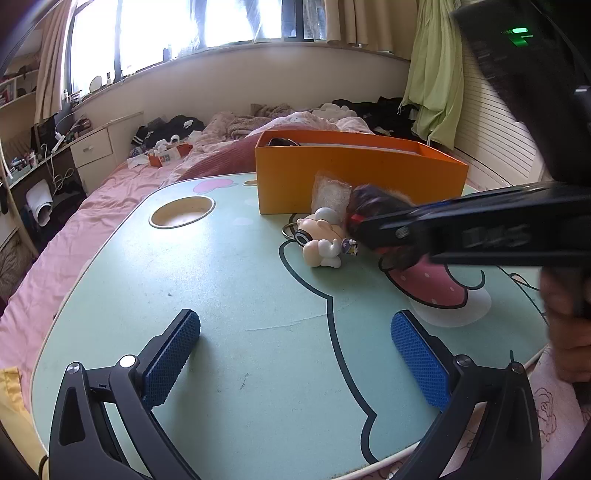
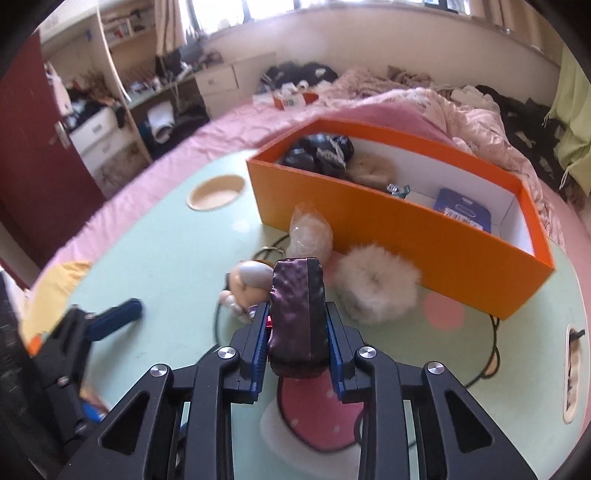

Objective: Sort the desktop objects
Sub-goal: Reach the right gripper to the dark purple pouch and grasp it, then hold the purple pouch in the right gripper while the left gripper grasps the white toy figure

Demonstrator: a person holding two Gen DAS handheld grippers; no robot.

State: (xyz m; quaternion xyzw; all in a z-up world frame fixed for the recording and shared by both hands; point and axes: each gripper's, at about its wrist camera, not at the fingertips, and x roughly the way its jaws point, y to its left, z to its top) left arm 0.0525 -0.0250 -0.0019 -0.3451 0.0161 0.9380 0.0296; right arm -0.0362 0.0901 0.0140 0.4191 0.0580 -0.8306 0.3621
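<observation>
Right gripper (image 2: 297, 347) clamped on a dark purple scrunchie (image 2: 297, 317), blue pads pressing both its sides, scrunchie raised off the table (image 2: 155, 236). No earlier view given, so only this grip recorded. Left gripper (image 1: 295, 354) held wide apart over bare table, nothing between the pads (image 1: 173, 350); seen also at the left edge of the right wrist view.

Landmark: orange box (image 2: 406, 229).

Nearest items, on the table in front of the box:
- Doll keychain (image 2: 245, 286), lying on its side, just beyond and left of the scrunchie, metal ring (image 2: 269, 253) on its box side.
- White fluffy scrunchie (image 2: 380, 284), lying just in front of the box's near wall; touching or not could not be told.
- Clear packet (image 2: 308, 232), leaning at the box's near wall, between keychain and box.

Printed under the right gripper: pink spotted shape (image 2: 314, 417) with dark outline, part of the table's cartoon print.

Inside the box, white-lined:
- Dark bundle (image 2: 321, 151) in the left end.
- Tan fluffy item (image 2: 369, 168) beside the bundle, toward the middle.
- Small greenish item (image 2: 397, 190) near the middle; kind could not be told.
- Blue card pack (image 2: 465, 210) flat toward the right end.

Left of the box: round cup recess (image 2: 216, 197) in the table.

Beyond the box: bed with pink cover (image 1: 92, 206) and heaped bedding, small orange carton (image 1: 170, 155) on it. Farther left: white drawers (image 1: 94, 149) and cluttered shelves. Farthest: bright window (image 1: 166, 26) with beige curtains, green cloth (image 1: 436, 74) hanging at the right.
</observation>
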